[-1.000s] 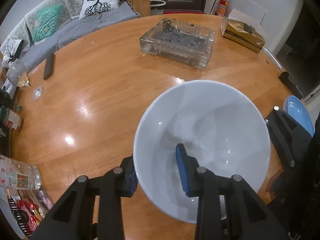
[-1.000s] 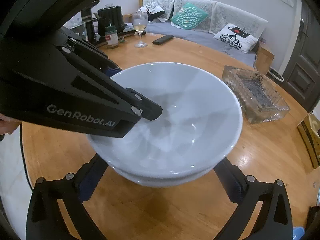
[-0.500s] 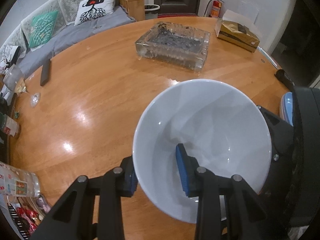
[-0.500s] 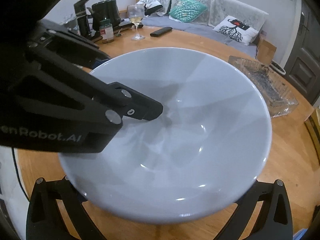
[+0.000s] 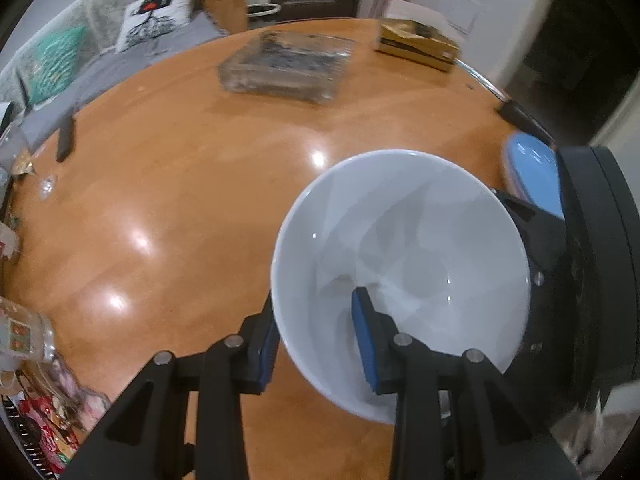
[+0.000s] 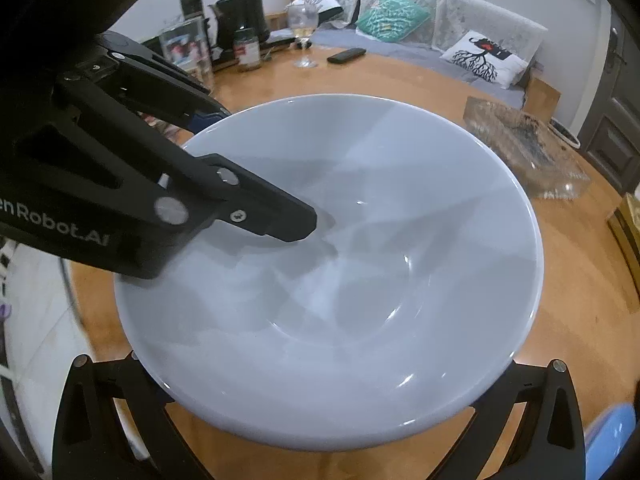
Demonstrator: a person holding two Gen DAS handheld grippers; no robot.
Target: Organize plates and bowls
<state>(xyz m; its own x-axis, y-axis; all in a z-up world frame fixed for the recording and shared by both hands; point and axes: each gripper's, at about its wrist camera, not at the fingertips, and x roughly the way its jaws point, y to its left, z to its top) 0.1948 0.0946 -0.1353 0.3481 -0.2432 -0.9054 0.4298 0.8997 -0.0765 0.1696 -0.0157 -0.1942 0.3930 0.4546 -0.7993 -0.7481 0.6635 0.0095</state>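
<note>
A white bowl (image 5: 404,256) hangs over the round wooden table (image 5: 180,208). My left gripper (image 5: 316,332) is shut on its near rim, one blue pad outside and one inside. In the right wrist view the same bowl (image 6: 360,280) fills the picture, and the left gripper's inner finger (image 6: 272,216) reaches into it from the left. My right gripper (image 6: 324,380) stands wide open below the bowl, which hides its fingertips. A blue plate (image 5: 528,172) lies at the table's right edge, just beyond the bowl, and shows as a blue patch (image 6: 612,440) at the lower right.
A heavy glass dish (image 5: 284,68) stands mid-table, with a brown tissue box (image 5: 416,44) behind it. A remote (image 6: 346,55), a wine glass (image 6: 304,36), a jar (image 6: 248,50) and a black kettle (image 6: 240,16) stand on the table's sofa side. Packets (image 5: 36,412) crowd the near left edge.
The left gripper has carried the bowl to the right, toward the blue plate. In the right wrist view the bowl has come closer and now covers the right gripper's fingertips.
</note>
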